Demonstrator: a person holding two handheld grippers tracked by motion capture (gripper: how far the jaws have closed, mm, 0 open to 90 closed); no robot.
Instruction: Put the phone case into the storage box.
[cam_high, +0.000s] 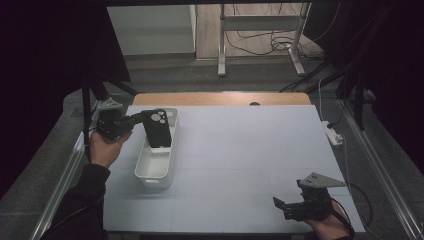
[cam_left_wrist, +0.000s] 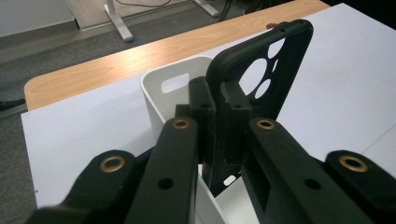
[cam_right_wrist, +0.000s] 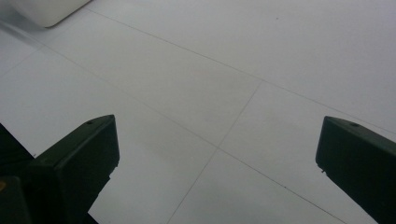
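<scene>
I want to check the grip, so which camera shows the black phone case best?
The left gripper view: the phone case is close, its edge pinched in the left gripper above the white bin. The high view shows it small but whole. The right gripper view looks at the table.

Black phone case upright over bin
</scene>
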